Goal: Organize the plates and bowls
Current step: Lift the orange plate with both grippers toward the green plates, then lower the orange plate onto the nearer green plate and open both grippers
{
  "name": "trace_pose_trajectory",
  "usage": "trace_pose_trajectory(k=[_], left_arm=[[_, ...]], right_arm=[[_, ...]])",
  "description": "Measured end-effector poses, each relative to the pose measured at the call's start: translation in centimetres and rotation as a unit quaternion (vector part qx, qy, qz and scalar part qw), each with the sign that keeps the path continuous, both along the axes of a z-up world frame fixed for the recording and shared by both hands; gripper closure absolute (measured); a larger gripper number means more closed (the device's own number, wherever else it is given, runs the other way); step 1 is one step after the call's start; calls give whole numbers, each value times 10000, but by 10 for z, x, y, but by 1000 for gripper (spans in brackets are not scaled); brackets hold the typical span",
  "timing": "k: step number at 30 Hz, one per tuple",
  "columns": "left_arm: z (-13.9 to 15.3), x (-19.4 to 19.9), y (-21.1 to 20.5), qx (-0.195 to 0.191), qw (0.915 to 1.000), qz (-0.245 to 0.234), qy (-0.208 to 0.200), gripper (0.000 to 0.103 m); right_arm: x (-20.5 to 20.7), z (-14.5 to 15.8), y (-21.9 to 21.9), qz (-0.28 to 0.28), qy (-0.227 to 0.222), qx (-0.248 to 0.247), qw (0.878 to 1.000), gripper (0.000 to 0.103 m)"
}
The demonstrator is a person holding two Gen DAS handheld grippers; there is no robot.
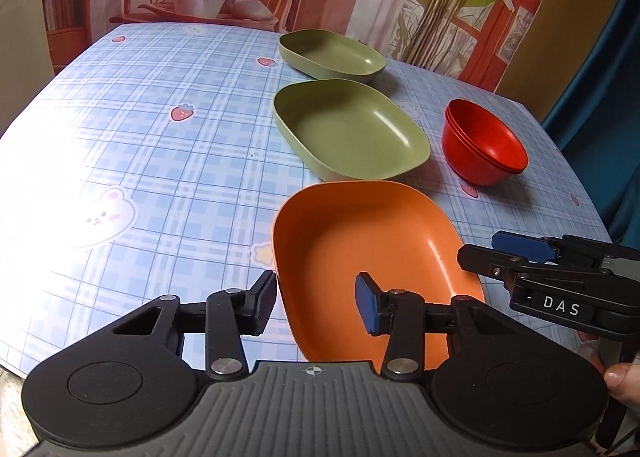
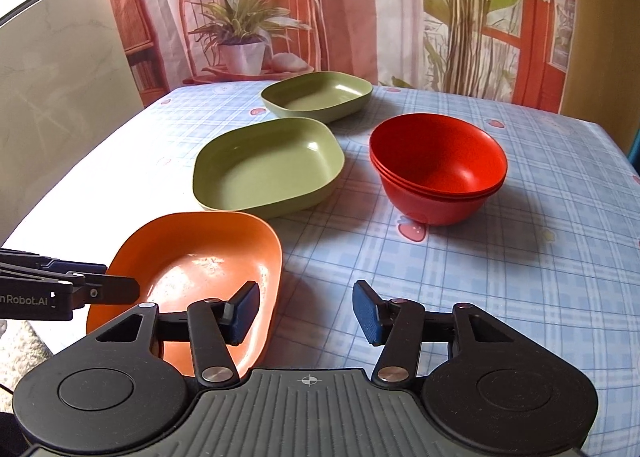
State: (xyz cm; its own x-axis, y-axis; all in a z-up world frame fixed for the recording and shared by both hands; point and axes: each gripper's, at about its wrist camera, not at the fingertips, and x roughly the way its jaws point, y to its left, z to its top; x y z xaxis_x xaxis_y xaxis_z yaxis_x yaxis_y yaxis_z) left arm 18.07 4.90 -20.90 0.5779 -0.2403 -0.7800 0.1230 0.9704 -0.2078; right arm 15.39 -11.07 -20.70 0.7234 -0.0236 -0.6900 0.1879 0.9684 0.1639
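orange plate: nearest on bench, just before two green plates, red bowls to their right | left gripper and right gripper: fingers spread, straddling opposite rims, not pinching | risk: uneven closing could tip or slide plate | writing: "DAS", "nRobot.AI"

Three plates in a row on the counter: nearest plate at the near edge, middle plate just behind it, farthest plate near the far edge; stacked bowls right of the middle plate.
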Motion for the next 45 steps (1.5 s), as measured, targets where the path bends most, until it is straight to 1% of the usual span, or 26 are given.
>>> trace_pose_trajectory(k=[3, 5, 12, 15, 16, 27, 41, 45], left_arm=[[-4, 2, 3, -90, 9999, 48, 82, 64], [-7, 3, 4, -109, 9998, 71, 122, 66], [-9, 6, 1, -142, 9998, 5, 126, 66], [-9, 6, -1, -148, 9998, -49, 123, 66], [-9, 7, -1, -151, 9998, -68, 120, 66], [8, 9, -11, 69, 9988, -387, -305, 66], [18, 11, -18, 7, 9970, -581, -516, 66], [21, 15, -17, -94, 9968, -574, -548, 66]], right_arm=[[2, -3, 4, 70, 68, 50, 9999, 62], [4, -5, 4, 115, 90, 94, 9998, 68], [4, -13, 3, 152, 195, 326, 9992, 80], [3, -14, 3, 187, 212, 405, 9988, 86], [3, -14, 3, 214, 208, 420, 9987, 90], [-5, -3, 0, 73, -9, 302, 9995, 91], [-9, 11, -11, -109, -265, 191, 9994, 91], [-3, 19, -17, -93, -356, 113, 9993, 91]])
